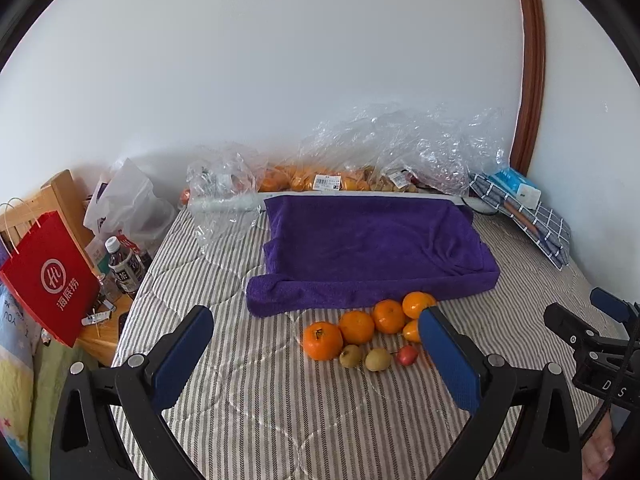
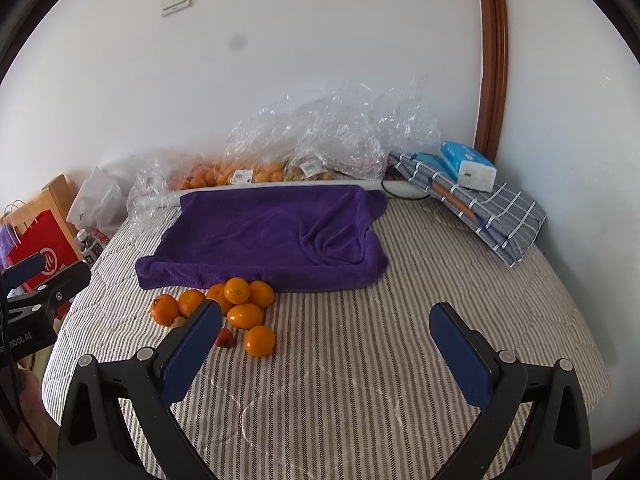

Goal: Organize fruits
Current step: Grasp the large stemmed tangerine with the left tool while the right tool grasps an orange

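left tool (image 1: pixel 316 344) spread, empty | right tool (image 2: pixel 326 336) spread, empty | oranges (image 1: pixel 356 326) and small fruits (image 1: pixel 378 359) clustered on striped bed (image 2: pixel 360 360), just before purple towel (image 1: pixel 372 248)

The striped bed (image 2: pixel 360 360) lies bare in front of both tools and to the right of the fruit pile (image 2: pixel 236 312). The purple towel (image 2: pixel 272 236) rises as a low ridge just behind the fruit. Crinkled bags (image 2: pixel 328 136) line the wall, and folded cloth (image 2: pixel 492 212) fills the far right corner.
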Available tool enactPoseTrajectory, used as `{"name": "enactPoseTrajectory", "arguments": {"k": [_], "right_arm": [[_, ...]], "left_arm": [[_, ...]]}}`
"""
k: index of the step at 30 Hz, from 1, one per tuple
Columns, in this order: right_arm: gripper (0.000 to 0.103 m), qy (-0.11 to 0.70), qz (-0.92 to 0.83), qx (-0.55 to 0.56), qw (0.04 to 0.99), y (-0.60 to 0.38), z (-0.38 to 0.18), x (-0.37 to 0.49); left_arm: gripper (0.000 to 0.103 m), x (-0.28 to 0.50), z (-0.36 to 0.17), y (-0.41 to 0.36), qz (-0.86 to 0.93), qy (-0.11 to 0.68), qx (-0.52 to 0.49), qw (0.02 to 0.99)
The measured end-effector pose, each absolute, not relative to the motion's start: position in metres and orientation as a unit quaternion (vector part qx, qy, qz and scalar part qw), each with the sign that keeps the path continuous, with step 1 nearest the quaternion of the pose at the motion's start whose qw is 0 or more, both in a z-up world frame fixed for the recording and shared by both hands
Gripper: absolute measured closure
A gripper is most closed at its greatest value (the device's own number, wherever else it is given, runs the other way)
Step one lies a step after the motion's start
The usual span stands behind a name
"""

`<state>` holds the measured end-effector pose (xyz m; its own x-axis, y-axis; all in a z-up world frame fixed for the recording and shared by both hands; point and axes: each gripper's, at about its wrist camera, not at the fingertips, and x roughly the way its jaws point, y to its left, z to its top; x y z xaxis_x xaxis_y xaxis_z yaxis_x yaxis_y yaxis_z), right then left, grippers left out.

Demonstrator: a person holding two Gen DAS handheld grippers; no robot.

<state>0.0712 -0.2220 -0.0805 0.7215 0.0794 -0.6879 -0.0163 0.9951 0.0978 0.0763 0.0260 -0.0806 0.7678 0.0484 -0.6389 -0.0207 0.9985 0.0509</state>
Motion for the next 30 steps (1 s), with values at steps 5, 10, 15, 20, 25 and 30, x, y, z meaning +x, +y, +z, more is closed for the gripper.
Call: {"name": "enactPoseTrajectory", "arguments": {"k": [5,10,15,20,25,30], "right_arm": [[0.013,0.413,0.041,0.049,0.909,-0.216,-0.117,0.093],[0.02,0.43,0.056,0.043,0.9,-0.202,-0.148,0.098],[0.025,0.439,0.095,0.053,0.892,-0.185,-0.17,0.1],[0.04,0.456,0.108,0.038,0.882,-0.167,-0.187,0.109],[0.046,0.452,0.102,0.031,0.886,-0.161,-0.196,0.117],[0.059,0.452,0.099,0.022,0.886,-0.162,-0.202,0.121]], "left_arm": [[0.0,0.095,-0.115,0.041,0.022,0.377,0.009,0.926],[0.001,0.11,-0.147,0.065,0.036,0.403,-0.002,0.915],[0.003,0.116,-0.168,0.076,0.039,0.417,0.006,0.908],[0.005,0.119,-0.179,0.084,0.012,0.423,-0.021,0.906],[0.01,0.122,-0.185,0.089,-0.026,0.424,-0.045,0.904],[0.014,0.126,-0.187,0.081,-0.056,0.422,-0.051,0.903]]}}
